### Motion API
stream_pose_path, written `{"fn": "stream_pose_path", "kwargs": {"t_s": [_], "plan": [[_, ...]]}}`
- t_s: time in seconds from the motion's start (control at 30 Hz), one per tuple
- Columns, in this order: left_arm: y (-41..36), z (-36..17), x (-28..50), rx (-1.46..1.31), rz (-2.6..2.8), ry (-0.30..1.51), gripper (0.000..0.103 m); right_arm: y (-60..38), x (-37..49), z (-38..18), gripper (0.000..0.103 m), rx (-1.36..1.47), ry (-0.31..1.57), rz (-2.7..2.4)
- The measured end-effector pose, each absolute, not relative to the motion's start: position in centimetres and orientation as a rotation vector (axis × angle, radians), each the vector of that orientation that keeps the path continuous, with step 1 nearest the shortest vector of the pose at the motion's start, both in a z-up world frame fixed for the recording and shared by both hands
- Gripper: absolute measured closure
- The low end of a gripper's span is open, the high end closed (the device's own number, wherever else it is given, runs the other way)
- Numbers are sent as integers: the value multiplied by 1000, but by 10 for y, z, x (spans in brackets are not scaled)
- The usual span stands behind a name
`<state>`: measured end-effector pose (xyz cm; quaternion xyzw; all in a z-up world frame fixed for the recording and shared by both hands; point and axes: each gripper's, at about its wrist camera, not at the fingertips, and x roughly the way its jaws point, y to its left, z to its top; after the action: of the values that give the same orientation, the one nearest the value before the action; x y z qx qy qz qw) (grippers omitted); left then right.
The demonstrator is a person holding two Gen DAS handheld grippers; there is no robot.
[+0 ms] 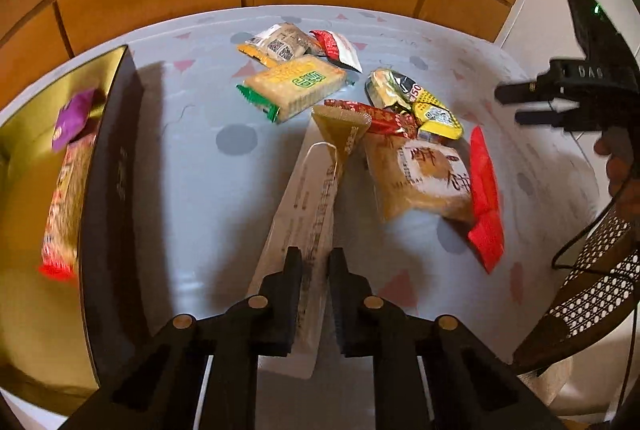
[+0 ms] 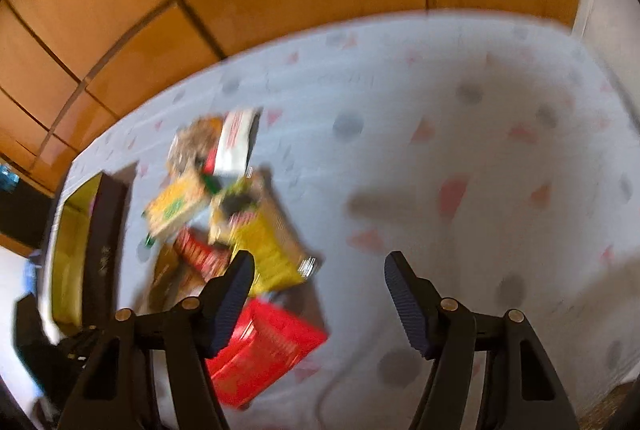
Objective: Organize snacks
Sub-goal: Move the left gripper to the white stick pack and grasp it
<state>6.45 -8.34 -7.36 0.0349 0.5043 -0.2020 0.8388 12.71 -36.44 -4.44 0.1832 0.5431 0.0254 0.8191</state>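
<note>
Now we are working from the gold-lined box (image 1: 100,165) as our landmark, sitting at the far left of the patterned tablecloth (image 1: 192,197) and already holding a purple packet (image 1: 72,119) and a long red-ended bar (image 1: 64,205). Just to the right of the box, our left gripper (image 1: 314,270) is pinching the near end of a long pale sachet (image 1: 308,213), its fingers pressed against the wrapper's two sides. The sachet's long axis is running straight ahead along the fingers, away from us and parallel to the box's dark wall (image 1: 116,189), so we are judging that the carry into the box is a sideways sweep to the left. Farther right of the box, the loose heap is waiting: a green-ended cracker pack (image 1: 294,85), a brown pastry pack (image 1: 420,181), a red wrapper (image 1: 484,197). Farthest from the box, our right gripper (image 2: 320,276) is hovering spread wide and holding nothing, with the red wrapper (image 2: 264,350) under its left finger; that view is blurred.
</note>
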Motion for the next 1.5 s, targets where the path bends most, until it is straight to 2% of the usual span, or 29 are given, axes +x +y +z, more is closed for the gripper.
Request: {"fn": "stream_pose_path", "kwargs": {"t_s": [0.1, 0.23, 0.43, 0.47, 0.5, 0.53, 0.63, 0.8, 0.93, 1.1, 1.27, 1.4, 1.5], "plan": [[-78, -74, 66, 35, -445, 1072, 87, -350, 109, -56, 33, 459, 1224, 81], [-78, -73, 67, 13, -477, 1075, 72, -332, 86, -72, 26, 551, 1258, 92], [-82, -70, 64, 40, -489, 1065, 71, -309, 72, -93, 20, 631, 1232, 43], [-82, -68, 64, 39, -493, 1067, 71, -305, 72, -92, 22, 611, 1215, 35], [-81, -65, 64, 36, -498, 1064, 71, -301, 71, -89, 28, 575, 1188, 26], [-80, -62, 64, 33, -502, 1055, 71, -298, 72, -88, 56, 543, 1186, 18], [-76, -55, 67, 21, -505, 1037, 69, -286, 74, -81, 59, 385, 1184, 29], [-78, -55, 78, 44, -513, 1061, 66, -287, 66, -84, 59, 149, 1205, -49], [-86, -66, 86, 70, -505, 1105, 65, -291, 59, -88, 58, 125, 1191, -33], [-92, -70, 97, 81, -483, 1111, 65, -285, 55, -91, 47, 117, 1179, -12], [-95, -77, 106, 71, -461, 1135, 65, -276, 51, -91, 29, 86, 1174, 27], [-94, -79, 102, 77, -451, 1102, 70, -274, 50, -93, 32, 74, 1151, -9], [-96, -80, 97, 105, -444, 1070, 71, -273, 47, -92, 45, 55, 1125, -8]]}}
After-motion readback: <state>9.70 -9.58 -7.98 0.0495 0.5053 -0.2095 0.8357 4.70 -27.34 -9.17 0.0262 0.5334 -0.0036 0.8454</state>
